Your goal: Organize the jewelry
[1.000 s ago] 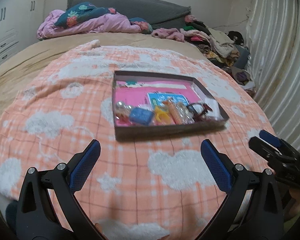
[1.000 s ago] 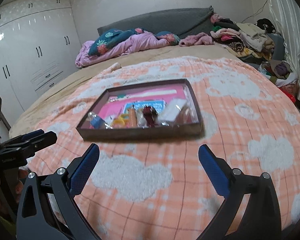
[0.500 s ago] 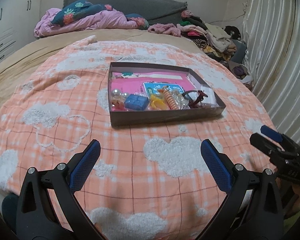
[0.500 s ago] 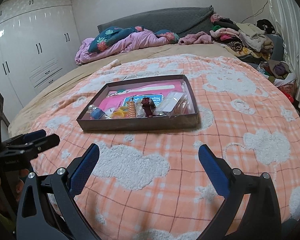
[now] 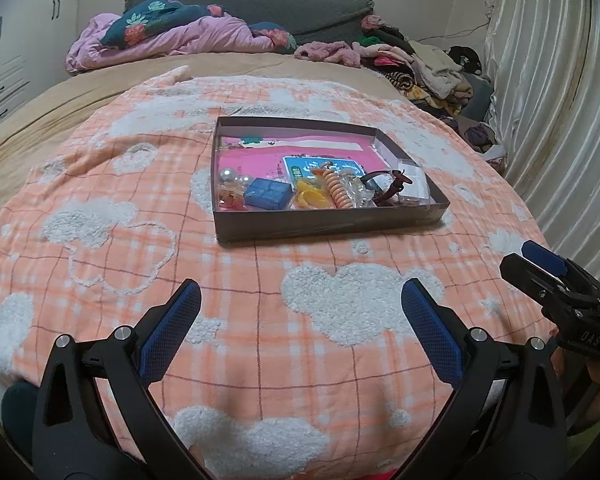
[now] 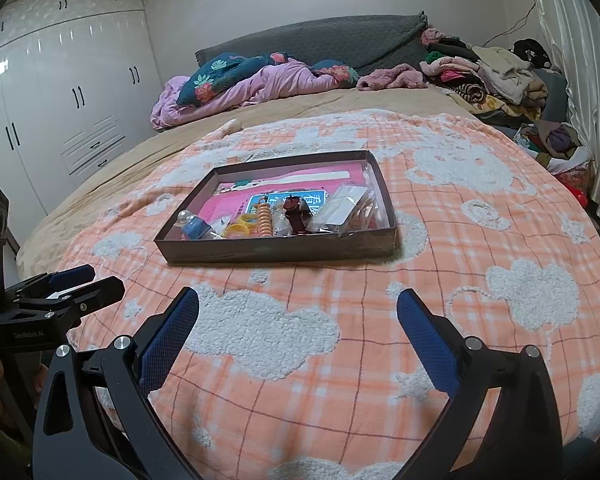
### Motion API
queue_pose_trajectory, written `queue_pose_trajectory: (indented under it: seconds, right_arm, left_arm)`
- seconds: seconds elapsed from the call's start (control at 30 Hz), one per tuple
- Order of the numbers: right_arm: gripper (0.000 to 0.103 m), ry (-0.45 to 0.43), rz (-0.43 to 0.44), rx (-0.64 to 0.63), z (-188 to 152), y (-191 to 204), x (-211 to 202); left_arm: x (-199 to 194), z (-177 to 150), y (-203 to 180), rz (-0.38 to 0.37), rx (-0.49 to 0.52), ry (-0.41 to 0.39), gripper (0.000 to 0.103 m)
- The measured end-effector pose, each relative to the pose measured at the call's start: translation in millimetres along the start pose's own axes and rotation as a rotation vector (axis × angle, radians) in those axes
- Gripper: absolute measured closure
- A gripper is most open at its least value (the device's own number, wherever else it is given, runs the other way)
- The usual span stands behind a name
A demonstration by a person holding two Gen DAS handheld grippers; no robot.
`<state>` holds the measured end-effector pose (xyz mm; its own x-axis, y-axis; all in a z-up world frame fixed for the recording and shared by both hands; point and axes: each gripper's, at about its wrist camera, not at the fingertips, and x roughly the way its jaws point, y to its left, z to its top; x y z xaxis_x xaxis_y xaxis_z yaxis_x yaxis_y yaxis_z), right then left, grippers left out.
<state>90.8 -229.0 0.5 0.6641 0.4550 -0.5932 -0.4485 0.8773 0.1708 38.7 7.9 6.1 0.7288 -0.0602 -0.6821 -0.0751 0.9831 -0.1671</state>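
Both the left hand-held gripper (image 5: pixel 300 308) and right hand-held gripper (image 6: pixel 298 314) hover spread and empty short of the shallow brown cardboard tray (image 5: pixel 324 227) on the bed; its trinkets sit bunched along the near wall, fitting either sorting ahead or finished.

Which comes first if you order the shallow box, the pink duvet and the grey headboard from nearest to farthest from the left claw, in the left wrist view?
From the open left claw:
1. Shallow box, on the orange blanket straight ahead, slightly right.
2. Pink duvet, bunched at the bed's far end, to the left.
3. Grey headboard, behind the duvet against the back wall.
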Motion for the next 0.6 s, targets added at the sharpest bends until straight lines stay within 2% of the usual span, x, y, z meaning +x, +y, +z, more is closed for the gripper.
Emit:
queue_pose_trajectory:
  seconds: [0.6]
  right_arm:
    - [0.004,-0.003,-0.003,-0.002,0.9,-0.2,-1.6]
  left_arm:
    - [-2.8,3.2,1.6,0.004,0.002,-0.009,0.009]
